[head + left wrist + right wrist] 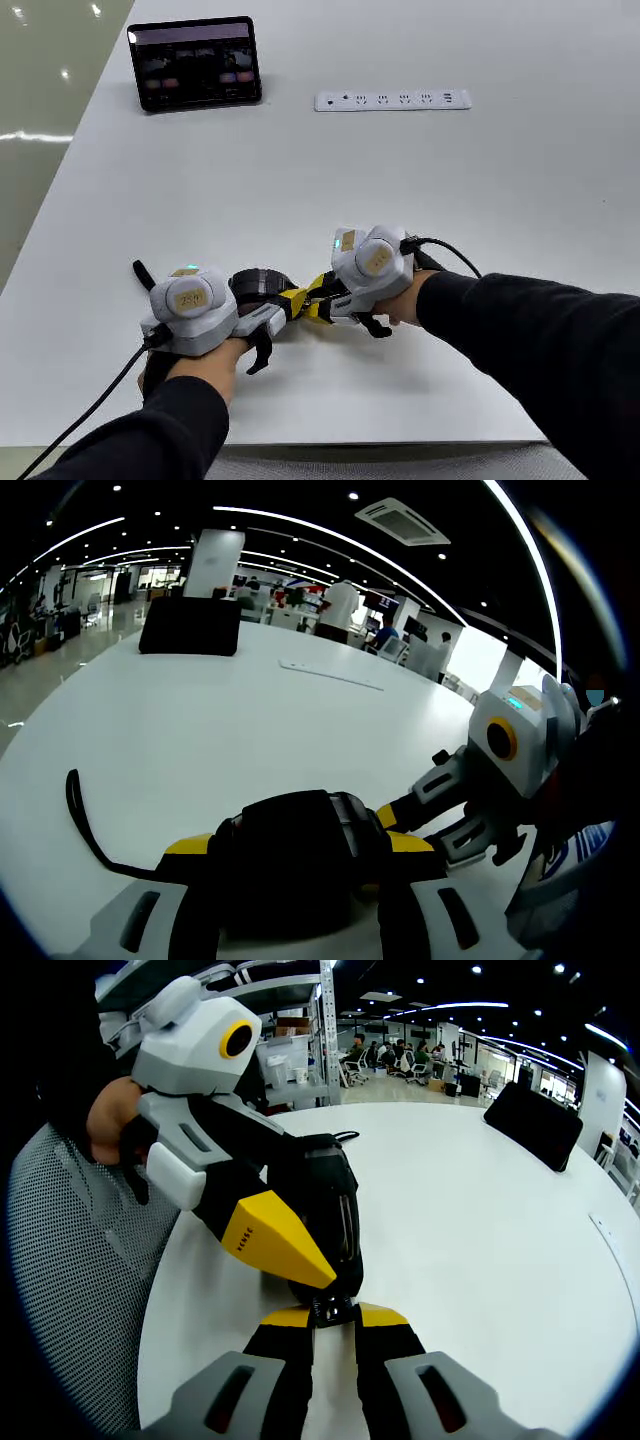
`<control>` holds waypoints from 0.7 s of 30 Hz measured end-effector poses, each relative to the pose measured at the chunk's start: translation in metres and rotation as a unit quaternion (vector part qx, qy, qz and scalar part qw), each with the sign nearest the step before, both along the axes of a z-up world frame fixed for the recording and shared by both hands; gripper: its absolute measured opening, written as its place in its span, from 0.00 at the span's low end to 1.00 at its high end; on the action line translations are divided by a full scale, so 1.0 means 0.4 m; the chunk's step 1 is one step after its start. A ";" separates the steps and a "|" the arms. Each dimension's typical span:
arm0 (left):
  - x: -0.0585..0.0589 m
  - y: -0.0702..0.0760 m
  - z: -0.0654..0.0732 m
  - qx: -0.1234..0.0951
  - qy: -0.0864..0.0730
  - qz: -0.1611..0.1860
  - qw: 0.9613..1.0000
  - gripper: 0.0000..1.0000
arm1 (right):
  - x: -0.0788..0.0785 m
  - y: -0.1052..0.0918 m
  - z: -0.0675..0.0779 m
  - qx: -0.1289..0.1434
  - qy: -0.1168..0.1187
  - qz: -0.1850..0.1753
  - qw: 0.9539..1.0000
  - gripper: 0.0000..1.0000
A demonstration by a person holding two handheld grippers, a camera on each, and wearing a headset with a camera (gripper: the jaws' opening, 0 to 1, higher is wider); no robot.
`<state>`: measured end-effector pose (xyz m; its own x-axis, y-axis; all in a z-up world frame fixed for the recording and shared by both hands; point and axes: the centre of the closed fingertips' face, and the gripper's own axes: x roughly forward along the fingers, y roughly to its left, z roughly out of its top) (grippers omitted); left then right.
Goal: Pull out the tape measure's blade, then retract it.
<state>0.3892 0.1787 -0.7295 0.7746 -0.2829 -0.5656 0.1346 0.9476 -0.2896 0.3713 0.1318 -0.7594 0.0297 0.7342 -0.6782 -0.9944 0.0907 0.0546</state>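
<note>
Your head camera looks forward and steeply down on the white table (400, 180) from above its near edge, with the far side at the top of frame. The left gripper view sits low, just above the tabletop, and faces across the table toward the tablet (190, 627); the tape measure (300, 850) lies very near its lens. The right gripper view sits equally low and near, facing the left gripper (310, 1230). All three views share the tape measure and tablet. The left gripper view also takes in the right gripper (405, 825).

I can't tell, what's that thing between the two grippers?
The black tape measure: the head view shows it between the left gripper and right gripper.
</note>
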 end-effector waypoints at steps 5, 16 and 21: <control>0.000 0.000 0.000 0.001 0.000 -0.001 1.000 0.60 | 0.000 -0.001 0.000 0.000 -0.002 0.000 1.000 0.12; 0.001 0.001 -0.001 0.002 0.000 -0.001 1.000 0.60 | -0.002 -0.017 -0.001 -0.005 -0.003 0.013 1.000 0.11; 0.001 0.001 0.000 0.002 -0.001 -0.001 1.000 0.60 | -0.002 -0.017 -0.001 -0.002 -0.002 0.008 1.000 0.11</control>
<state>0.3895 0.1791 -0.7297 0.7754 -0.2818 -0.5652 0.1366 0.9486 -0.2855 0.3705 0.1250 -0.7596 0.0213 0.7319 -0.6810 -0.9959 0.0758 0.0503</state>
